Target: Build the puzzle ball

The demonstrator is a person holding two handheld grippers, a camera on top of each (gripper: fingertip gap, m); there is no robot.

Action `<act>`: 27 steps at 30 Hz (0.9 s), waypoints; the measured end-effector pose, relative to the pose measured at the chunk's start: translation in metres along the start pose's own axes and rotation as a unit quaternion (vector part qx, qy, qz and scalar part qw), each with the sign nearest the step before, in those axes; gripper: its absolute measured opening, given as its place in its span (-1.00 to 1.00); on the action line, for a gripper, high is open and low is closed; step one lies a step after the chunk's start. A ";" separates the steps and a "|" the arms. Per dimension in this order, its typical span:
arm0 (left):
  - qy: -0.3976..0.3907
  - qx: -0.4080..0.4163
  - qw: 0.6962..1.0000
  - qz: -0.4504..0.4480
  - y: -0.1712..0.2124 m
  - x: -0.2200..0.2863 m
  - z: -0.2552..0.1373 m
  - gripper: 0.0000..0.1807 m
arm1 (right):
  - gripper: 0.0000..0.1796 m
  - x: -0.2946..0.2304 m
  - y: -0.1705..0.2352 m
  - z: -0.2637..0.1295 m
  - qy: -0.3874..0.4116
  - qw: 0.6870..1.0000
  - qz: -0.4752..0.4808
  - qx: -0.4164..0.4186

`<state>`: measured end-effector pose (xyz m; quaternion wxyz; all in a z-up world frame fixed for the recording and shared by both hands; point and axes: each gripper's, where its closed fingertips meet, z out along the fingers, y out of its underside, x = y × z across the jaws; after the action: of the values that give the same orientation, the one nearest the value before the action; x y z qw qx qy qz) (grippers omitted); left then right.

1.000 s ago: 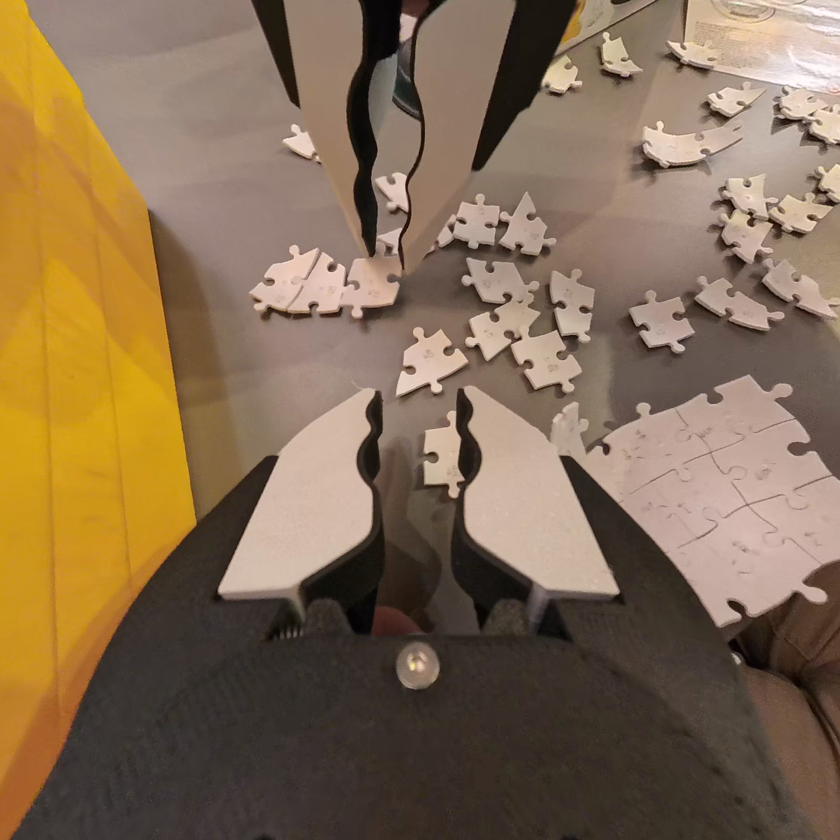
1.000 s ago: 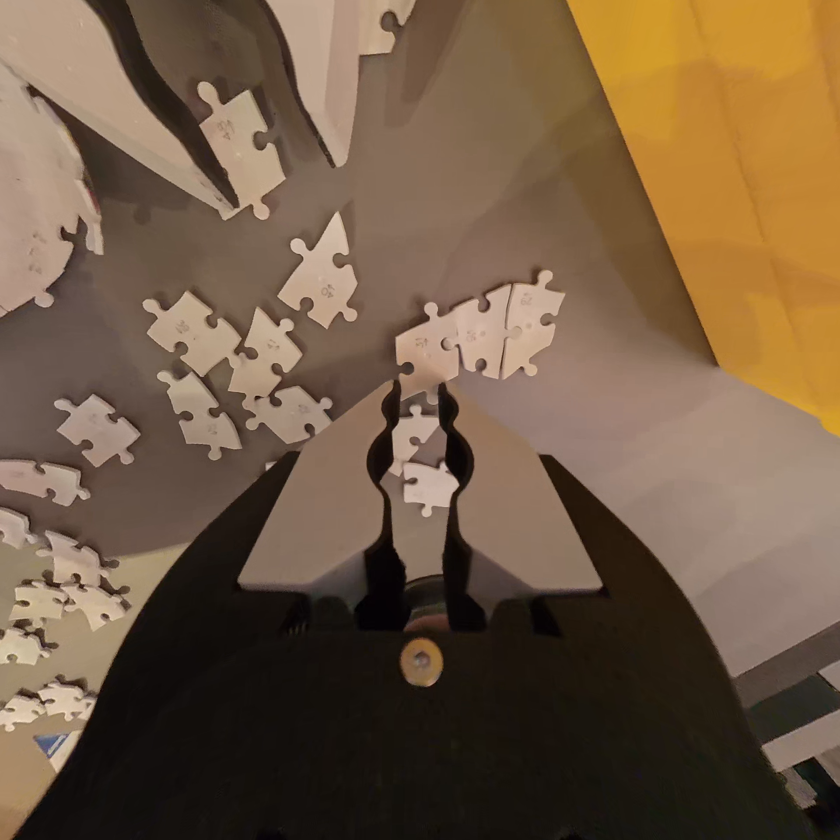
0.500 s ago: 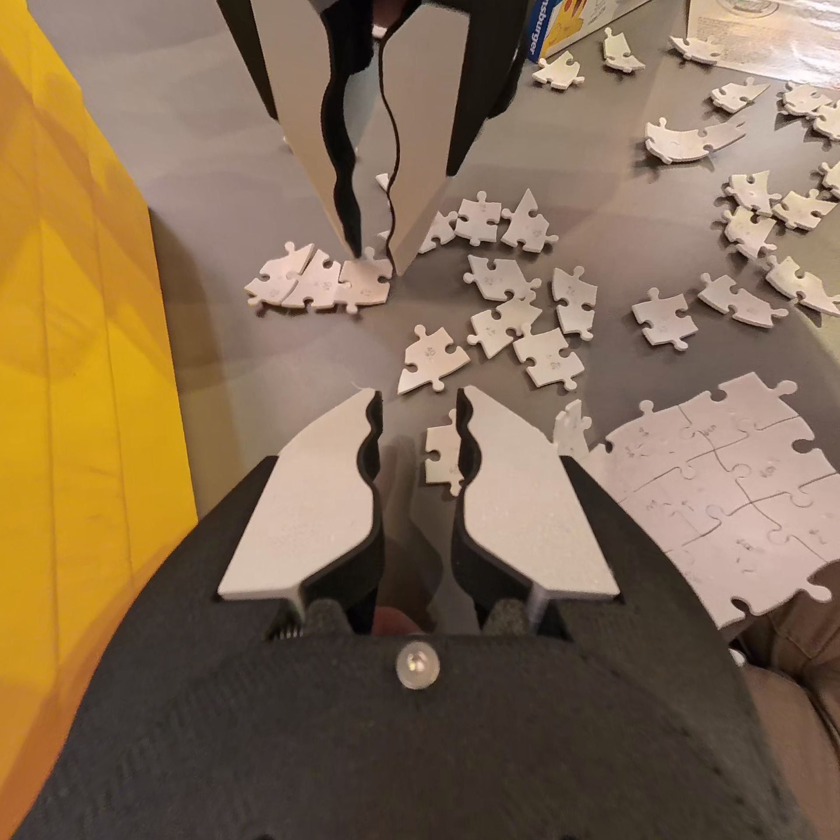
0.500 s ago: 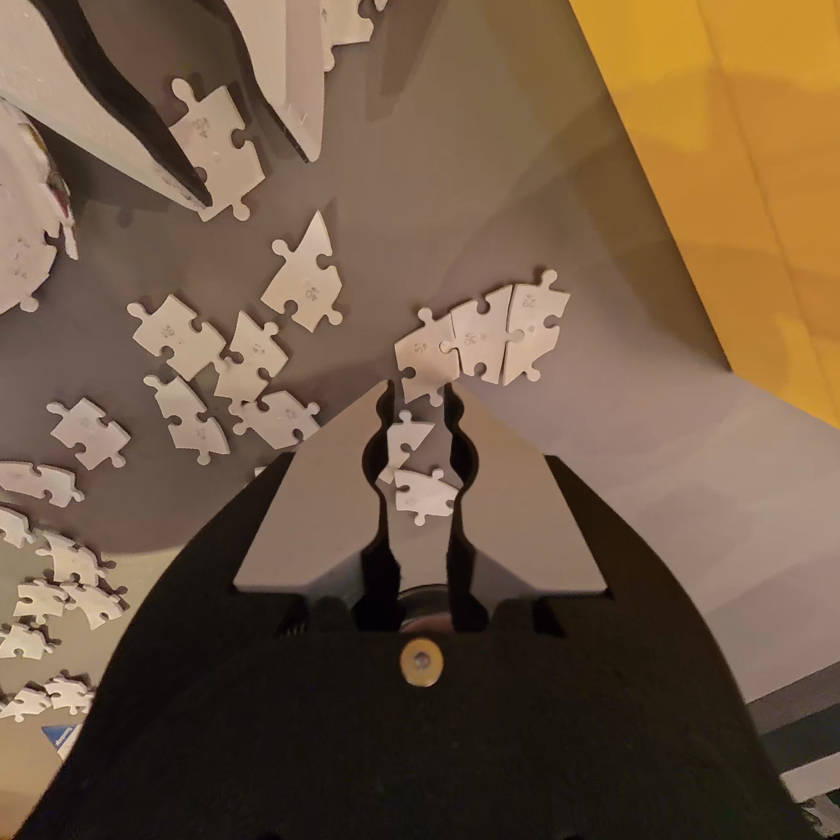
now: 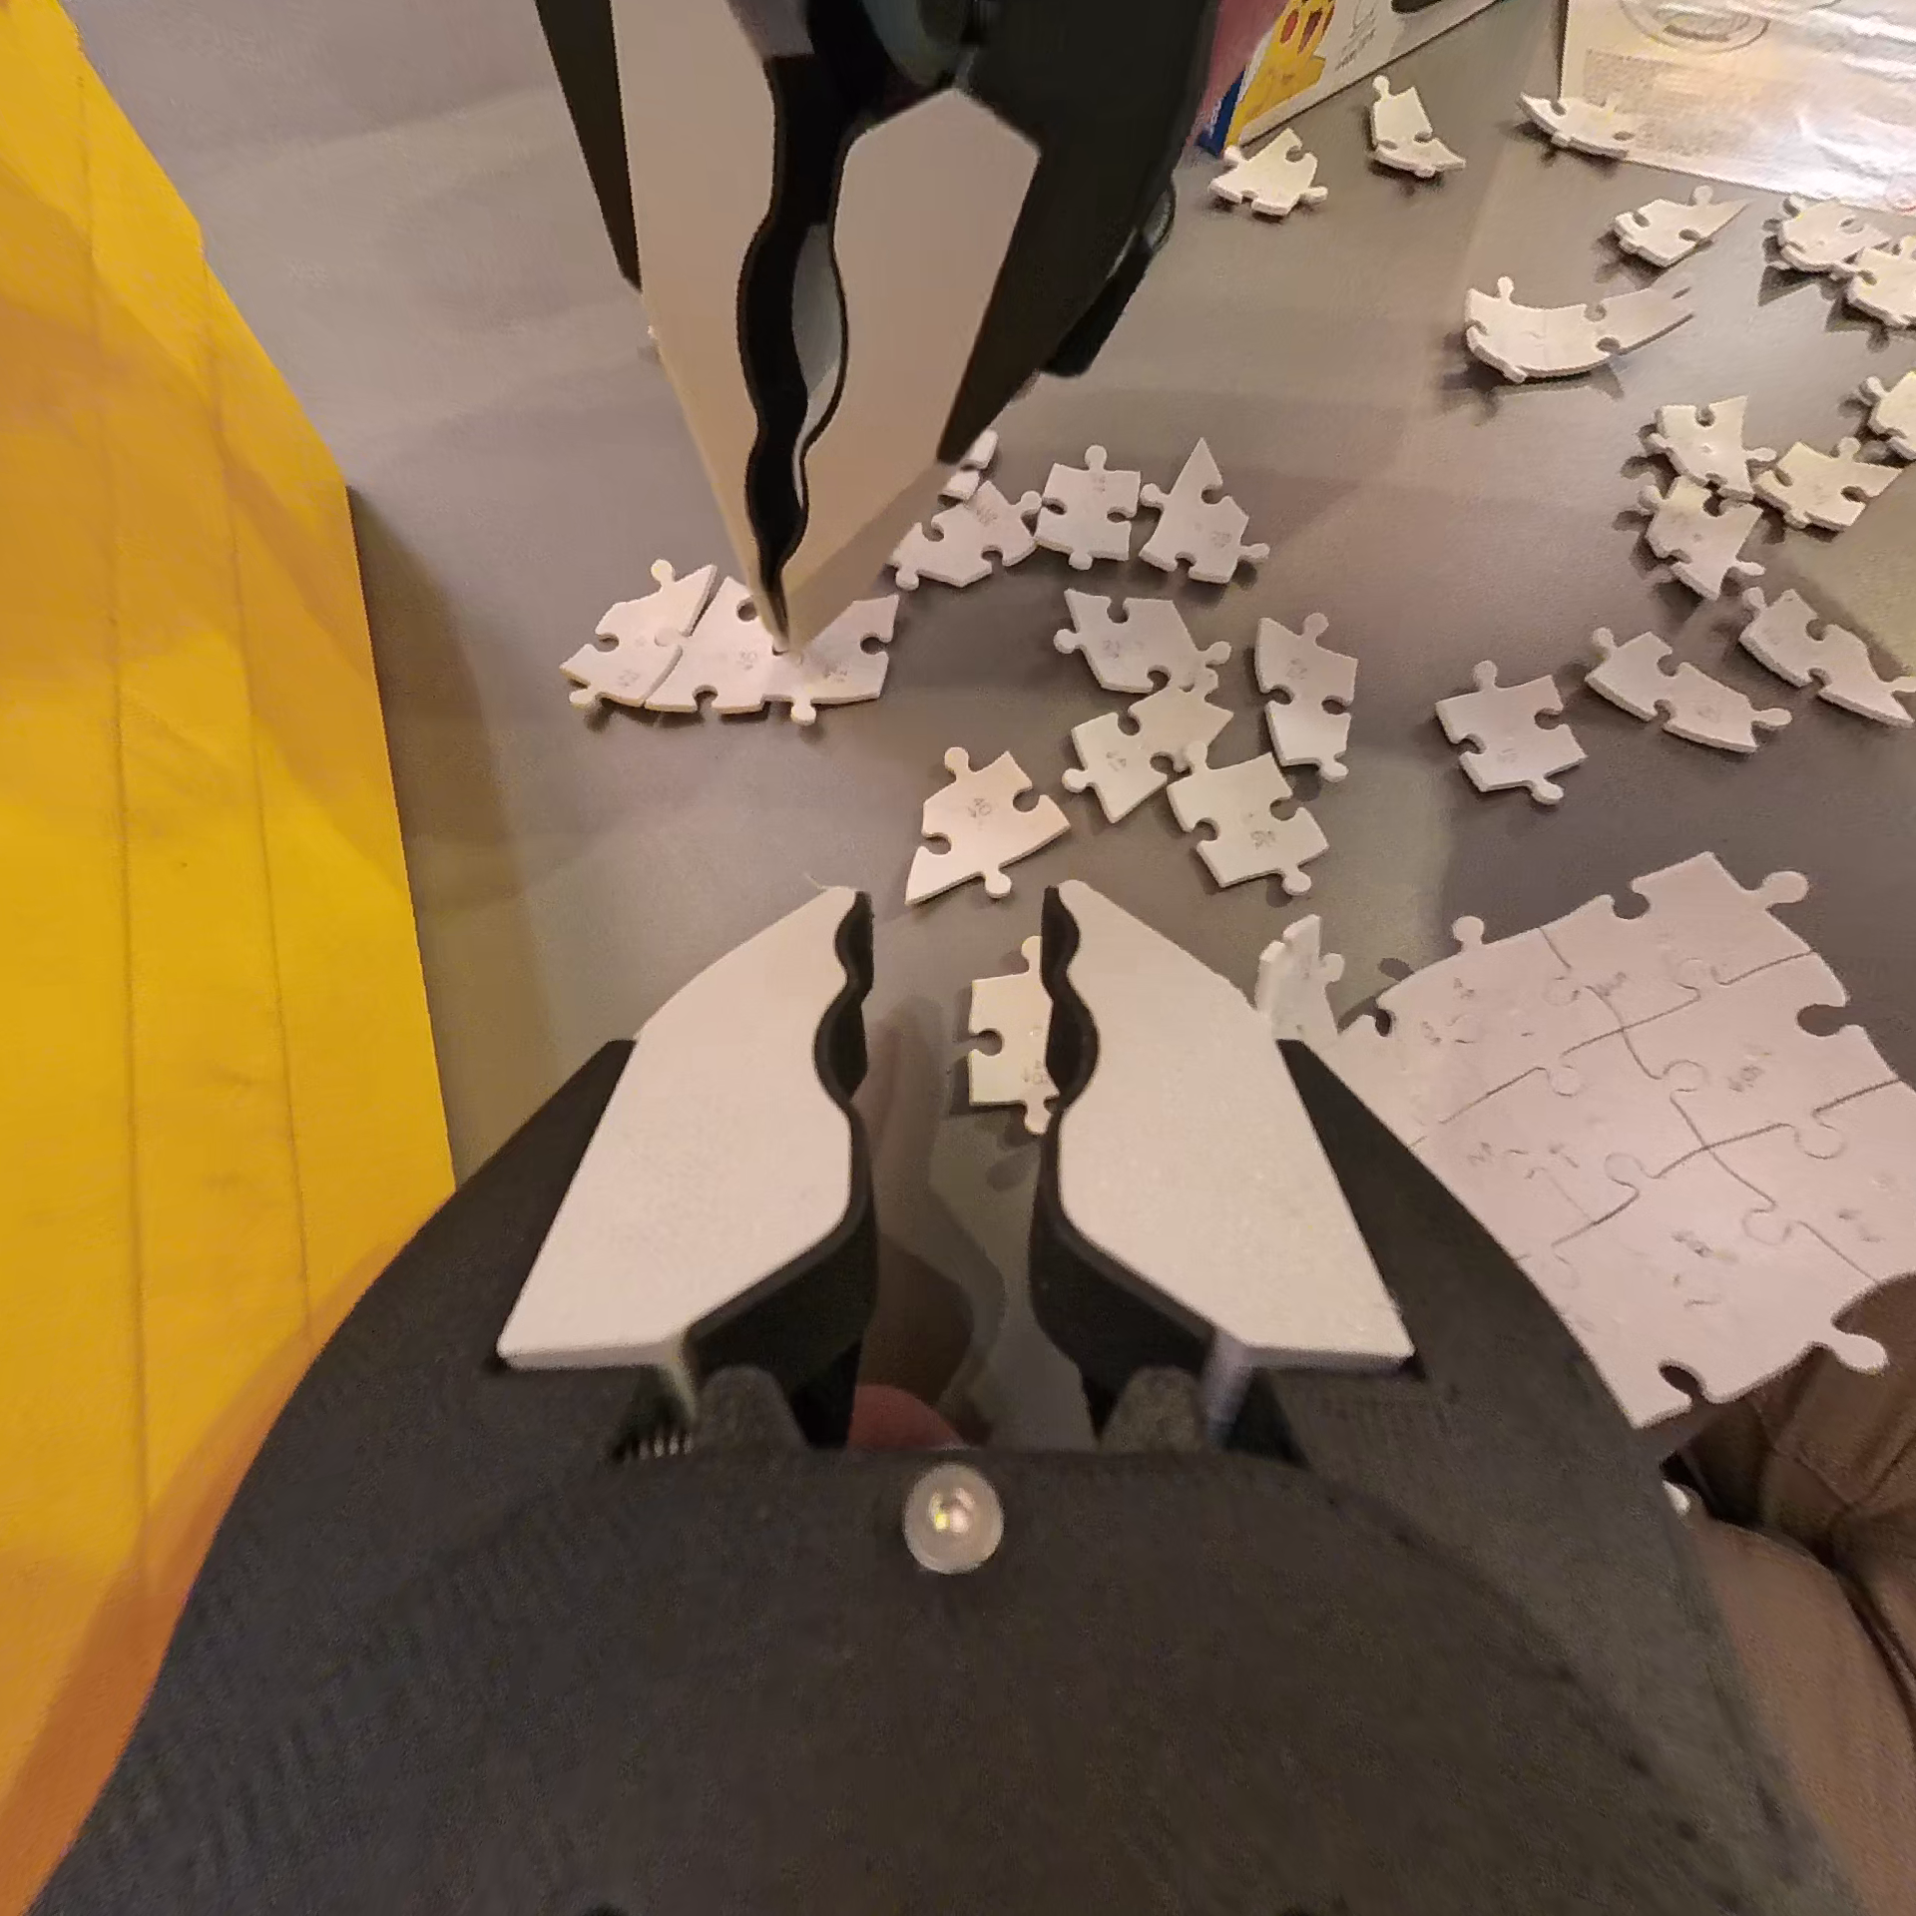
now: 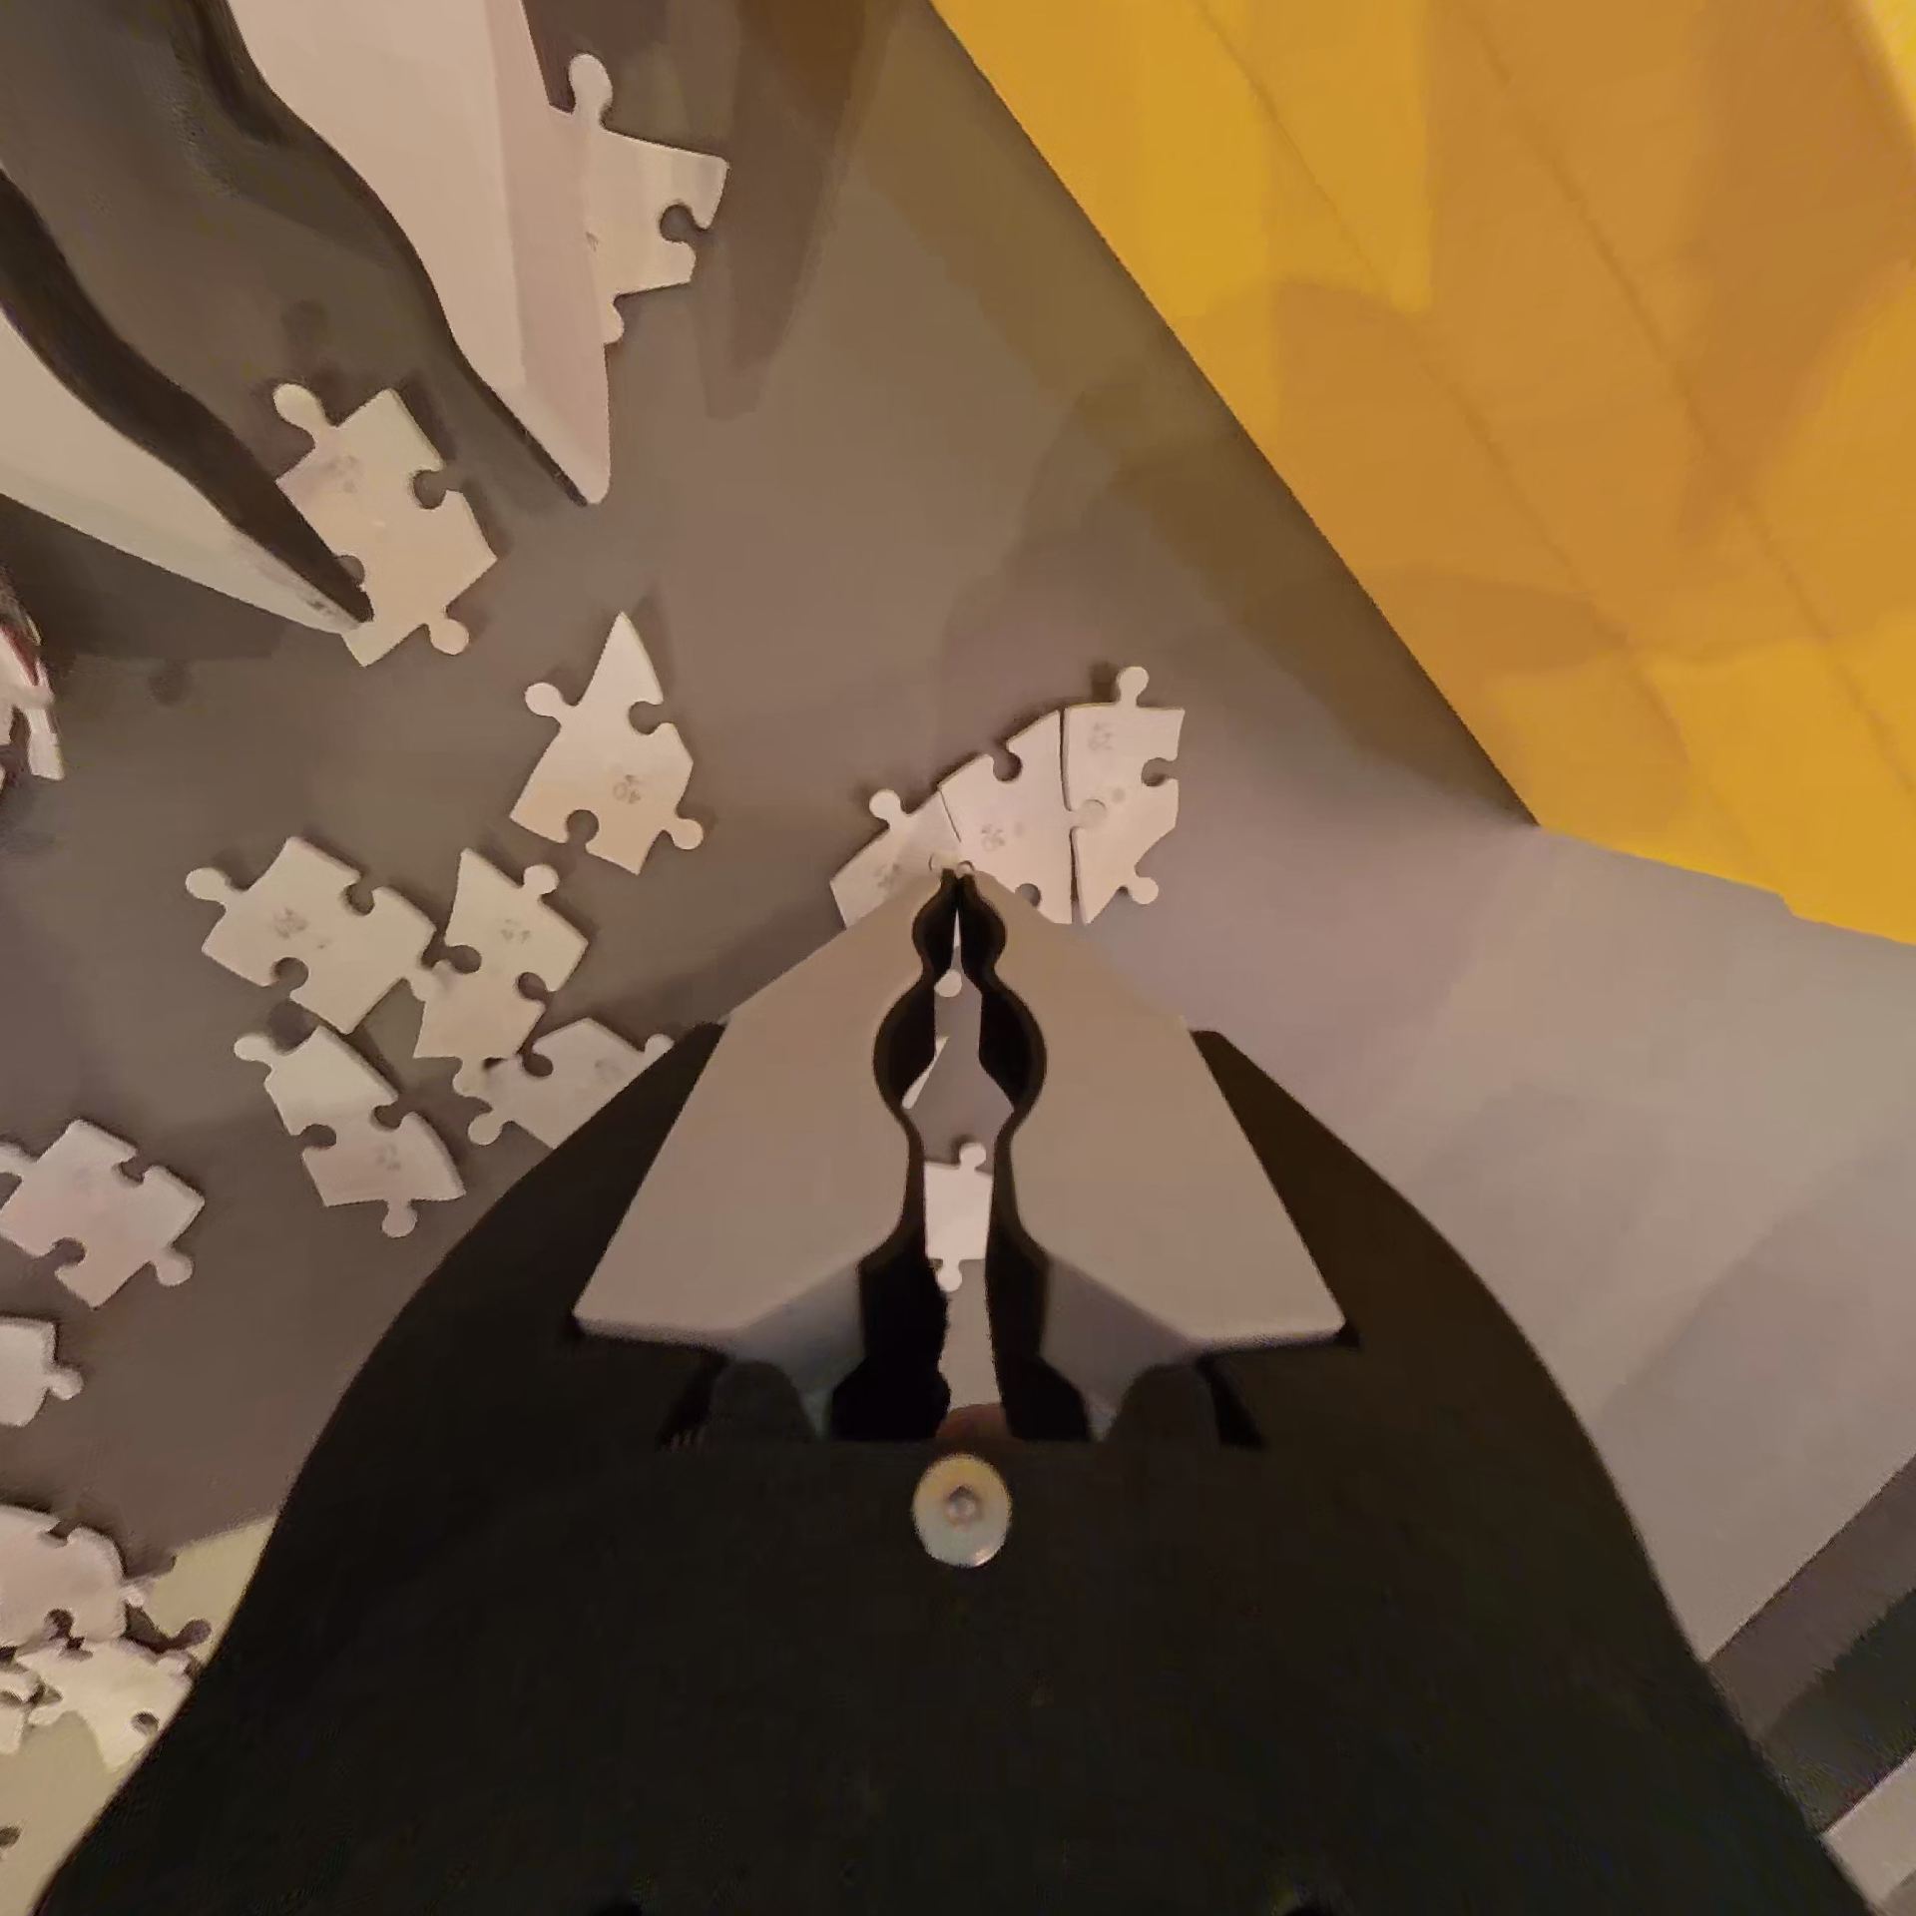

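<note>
White, faintly marked puzzle pieces [image 5: 1244,819] lie scattered blank side up on the grey table [image 5: 518,311], each with knobs and notches. Three of them are already locked into a small curved strip [image 5: 726,658] near the yellow wall [image 5: 156,829]. A larger joined sheet [image 5: 1659,1140] lies to the right of the left gripper [image 5: 956,912], its near edge cut off by the frame.

That gripper's two fingers stand apart with nothing between them, above one loose piece [image 5: 1011,1042] half hidden behind the right-hand finger. The right gripper [image 6: 956,881] has its tips pinched together, pressing down on the strip [image 6: 1037,819] at a seam between pieces; whether it actually grips an edge cannot be told. More pieces [image 6: 949,1208] show only through the gap between its fingers. A box corner [image 5: 1306,62] and a paper sheet [image 5: 1763,93] are cut off at the top.
</note>
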<state>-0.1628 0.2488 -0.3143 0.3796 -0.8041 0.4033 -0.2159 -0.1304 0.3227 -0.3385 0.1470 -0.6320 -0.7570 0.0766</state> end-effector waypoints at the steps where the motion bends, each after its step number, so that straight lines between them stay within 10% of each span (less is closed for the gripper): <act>1: 0.000 0.000 1.000 0.000 0.000 0.000 0.000 -0.66 | -1.00 0.000 0.000 0.001 0.001 1.000 0.003 0.000; 27: -0.008 0.005 1.000 0.006 -0.005 -0.001 -0.004 -0.66 | -1.00 -0.002 -0.001 0.003 -0.013 0.997 0.068 -0.034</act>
<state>-0.1637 0.2501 -0.3086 0.3880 -0.8016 0.4040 -0.2090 -0.1320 0.3207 -0.3413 0.1094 -0.6858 -0.7162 0.0689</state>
